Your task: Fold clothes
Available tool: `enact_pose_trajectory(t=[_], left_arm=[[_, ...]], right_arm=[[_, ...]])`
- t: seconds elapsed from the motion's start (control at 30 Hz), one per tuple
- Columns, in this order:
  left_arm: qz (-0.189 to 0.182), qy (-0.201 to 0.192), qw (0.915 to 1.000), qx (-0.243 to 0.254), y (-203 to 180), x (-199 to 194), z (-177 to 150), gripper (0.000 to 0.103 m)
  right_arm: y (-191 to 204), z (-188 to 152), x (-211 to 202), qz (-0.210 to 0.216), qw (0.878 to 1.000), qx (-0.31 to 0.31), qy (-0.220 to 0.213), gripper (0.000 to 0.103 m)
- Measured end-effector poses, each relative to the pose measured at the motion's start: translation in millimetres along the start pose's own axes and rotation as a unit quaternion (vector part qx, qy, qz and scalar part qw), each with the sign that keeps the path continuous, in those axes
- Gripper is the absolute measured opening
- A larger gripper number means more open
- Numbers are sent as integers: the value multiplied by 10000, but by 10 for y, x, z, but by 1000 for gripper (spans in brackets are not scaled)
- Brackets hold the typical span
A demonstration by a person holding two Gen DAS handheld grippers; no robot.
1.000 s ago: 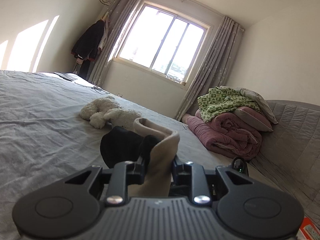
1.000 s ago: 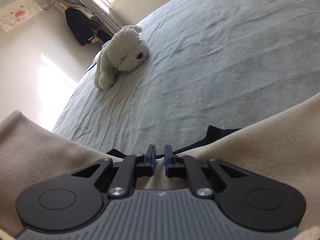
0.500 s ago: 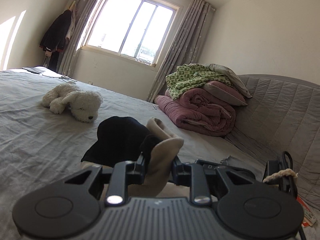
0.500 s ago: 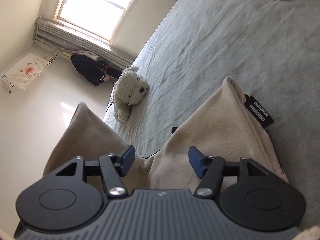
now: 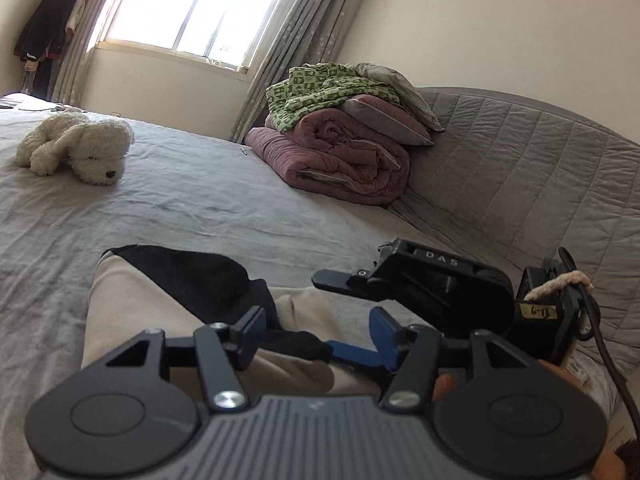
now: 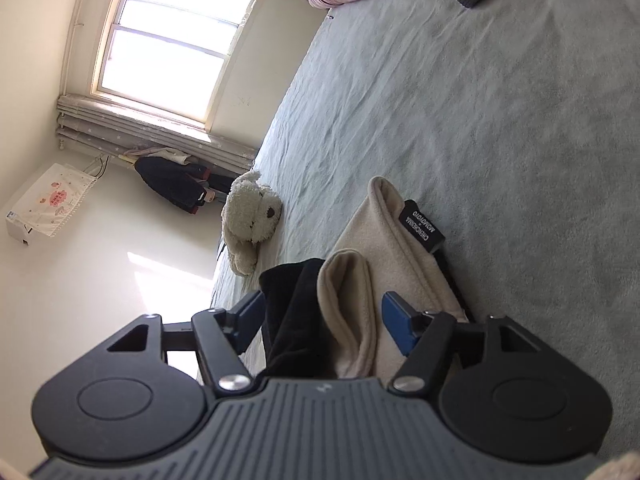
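A beige fleece garment (image 5: pixel 132 312) with a black lining (image 5: pixel 188 276) lies folded on the grey bed (image 5: pixel 192 208). My left gripper (image 5: pixel 316 332) is open just above it, its jaws apart over a fold. The right gripper's body (image 5: pixel 432 284) shows in the left wrist view at the right, over the cloth. In the right wrist view the garment (image 6: pixel 380 232) carries a black label (image 6: pixel 422 226). My right gripper (image 6: pixel 324 316) is open, with a beige and black fold standing loose between its jaws.
A white plush dog (image 5: pixel 76 148) lies on the bed at the far left. A pile of pink and green bedding (image 5: pixel 340 136) sits by the quilted grey headboard (image 5: pixel 520 168). A window (image 5: pixel 196 8) and hanging dark clothes (image 5: pixel 44 28) are behind.
Both grippers have opened and let go of the garment. The cloth, held up a second ago, now lies folded on the bed. The left view has swung to the right.
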State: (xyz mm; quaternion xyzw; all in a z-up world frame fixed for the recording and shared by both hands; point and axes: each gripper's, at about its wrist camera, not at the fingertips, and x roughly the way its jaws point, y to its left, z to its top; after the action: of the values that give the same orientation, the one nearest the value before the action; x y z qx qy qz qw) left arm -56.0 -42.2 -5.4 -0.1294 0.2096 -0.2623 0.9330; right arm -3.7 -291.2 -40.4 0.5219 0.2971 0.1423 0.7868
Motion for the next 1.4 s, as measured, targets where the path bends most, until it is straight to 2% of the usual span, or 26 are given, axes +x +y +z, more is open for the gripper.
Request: enact_pose_trajectory(t=[0.07,0.2,0.3,0.43,0.5,0.57,0.63,0.67,0.8,0.9,0.93,1.0,1.07,1.1,1.27,1.4], left_arm=[[-148,28,9999,48,18,-73,-6,56],[-144,-4,9999,43,96,-208,-3,56],[6,-88,10000,-32,210,-274,23,56],[267,-105,9990,-344,449,-304,47,50],[408,-70,9979,-495,557,-295,34,40],[573,-22,9963,-636,663,-273,0,20],[623,31,9943,-862,771,-258,-38,11],[629,56,9934,-955,815,-250,-55,10],[532,291,9946,-839,800,-171,-93,10],[517,399,9956,-677,742,-139,-102,10],[526,384,9960,-619,719,-153,-92,10],[512,264,9968,-563,693,-213,-37,16],[537,89,9968,-594,695,-265,24,35],[602,-10,9963,-612,702,-278,50,39],[767,-104,9947,-679,725,-179,143,39],[630,1,9971,-434,614,-35,124,33]], right_arm=[[-20,7,-12,-13,10000,75,-33,70],[24,-11,2,-65,10000,4,-13,70],[108,-39,46,-148,9997,-203,64,70],[248,-101,132,-390,9971,-633,185,70],[313,-133,197,-598,9943,-855,233,70],[373,-167,279,-811,9906,-1066,276,70],[467,-203,381,-1019,9851,-1343,336,70],[513,-225,429,-1112,9820,-1481,366,70],[641,-359,628,-1375,9693,-1985,468,63],[694,-452,786,-1725,9533,-2431,479,27],[711,-464,795,-1770,9505,-2516,441,24],[745,-448,742,-1635,9514,-2585,351,22],[814,-398,611,-1326,9549,-2652,164,22],[849,-365,538,-1165,9561,-2688,63,22],[792,-129,326,-854,9606,-2641,-113,22],[577,-15,223,-941,9644,-2466,-166,22]])
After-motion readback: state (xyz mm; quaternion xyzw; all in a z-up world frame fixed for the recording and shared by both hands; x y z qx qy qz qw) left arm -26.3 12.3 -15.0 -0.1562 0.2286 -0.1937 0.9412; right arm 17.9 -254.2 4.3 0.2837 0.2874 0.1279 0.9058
